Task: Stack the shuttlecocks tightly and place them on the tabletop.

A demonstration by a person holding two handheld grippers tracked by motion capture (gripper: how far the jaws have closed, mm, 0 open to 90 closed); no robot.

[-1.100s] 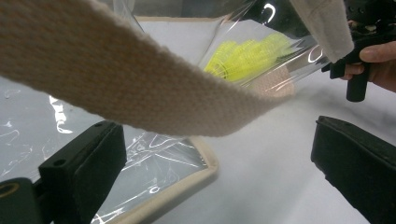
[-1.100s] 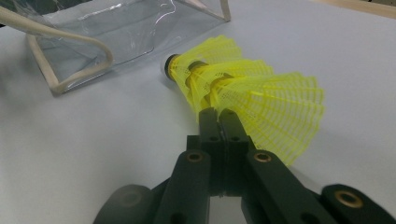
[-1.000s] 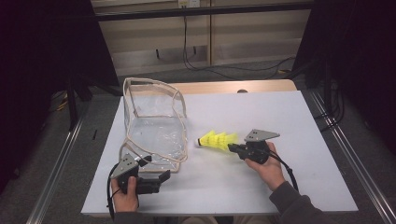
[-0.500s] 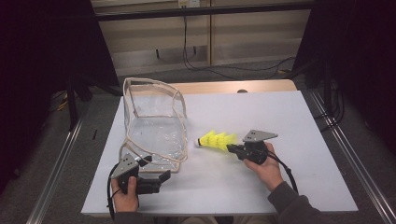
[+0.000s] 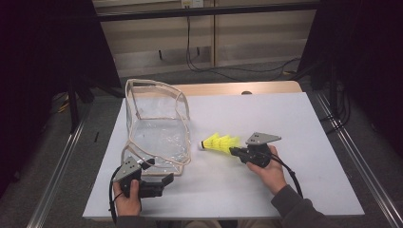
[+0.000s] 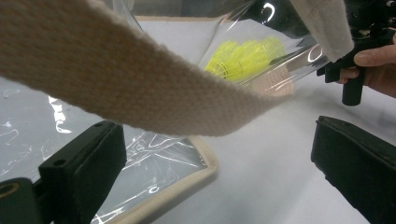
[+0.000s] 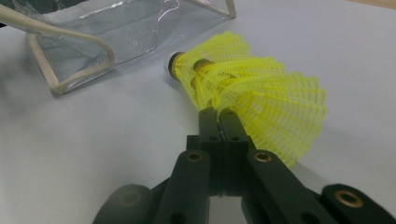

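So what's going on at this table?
A person holds a claw tool in each hand. The right claw is shut on the skirt of a stack of yellow shuttlecocks, whose cork end points toward a clear plastic bag with beige webbing trim. The left claw is open at the bag's near edge, with its beige strap just above. Nothing is inside the bag yet.

A yellow shuttlecock (image 5: 220, 142) of netted plastic lies on its side on the white desk (image 5: 294, 123), white cork tip toward the bag, skirt flared the other way — a thin edge of that skirt is pinched in the right claw (image 5: 234, 151). Just beside the tip sits a clear plastic bag (image 5: 157, 128) with beige fabric trim — upright, mouth open, its wall crinkled and glossy.
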